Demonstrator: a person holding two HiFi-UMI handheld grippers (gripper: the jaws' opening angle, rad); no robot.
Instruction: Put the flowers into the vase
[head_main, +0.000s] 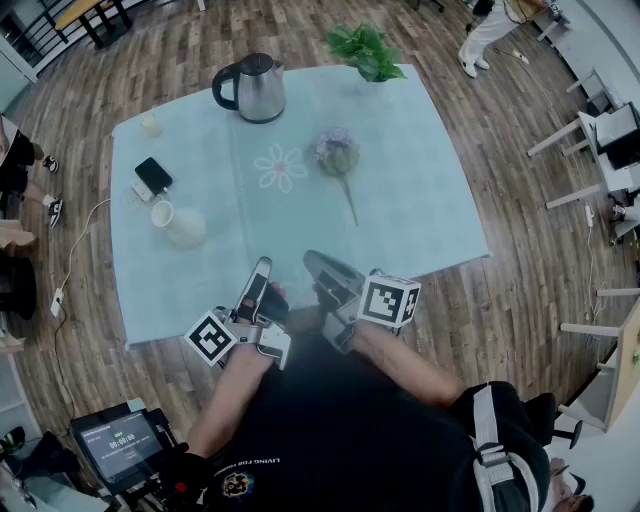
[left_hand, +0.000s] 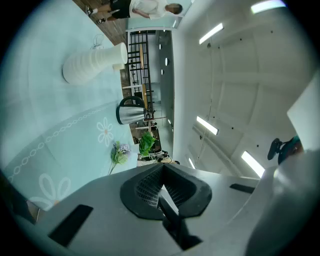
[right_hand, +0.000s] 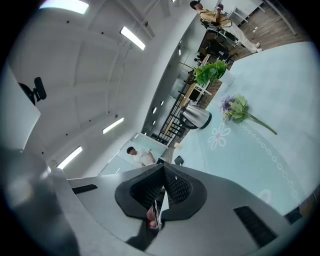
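Left gripper and right gripper are being held at the counter's 6 o'clock edge, jaws closed, empty; flowers are lying centrally, vase at 9 o'clock.

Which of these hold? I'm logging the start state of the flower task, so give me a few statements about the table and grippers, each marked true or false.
1. The flower lies on the table, outside the vase. True.
2. The kettle stands at the near edge, beside the grippers. False: it stands at the far side of the table.
3. The left gripper and the right gripper are both shut and empty. True.
4. In the head view the vase is right of the flower. False: it is to the flower's left.
5. A green plant sits at the table's far edge. True.
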